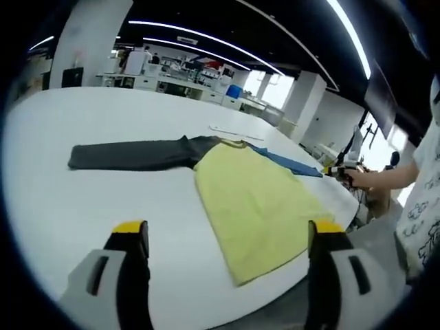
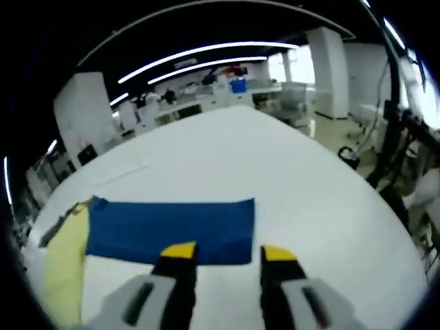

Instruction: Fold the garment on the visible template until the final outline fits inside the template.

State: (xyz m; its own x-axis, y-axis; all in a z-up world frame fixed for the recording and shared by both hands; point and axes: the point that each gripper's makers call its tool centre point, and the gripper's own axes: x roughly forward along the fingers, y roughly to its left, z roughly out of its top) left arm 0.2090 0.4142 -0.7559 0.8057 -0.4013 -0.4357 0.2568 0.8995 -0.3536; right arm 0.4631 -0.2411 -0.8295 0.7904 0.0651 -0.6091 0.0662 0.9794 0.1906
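The garment lies flat on the white table (image 1: 82, 206). Its yellow body (image 1: 254, 199) runs toward the near edge, a dark grey sleeve (image 1: 130, 155) stretches left, and a blue sleeve (image 1: 292, 163) points right. My left gripper (image 1: 228, 230) is open wide, hanging over the near part of the yellow body with nothing between its fingers. The right gripper (image 1: 342, 168), held in a person's hand, sits at the end of the blue sleeve. In the right gripper view the blue sleeve (image 2: 172, 230) lies spread out. My right gripper (image 2: 229, 253) is open at its near edge.
A thin pale strip (image 1: 234, 129) lies on the table beyond the collar. A person in a white printed shirt (image 1: 423, 199) stands at the right, past the table's rounded edge (image 1: 302, 265). Desks and pillars fill the far room.
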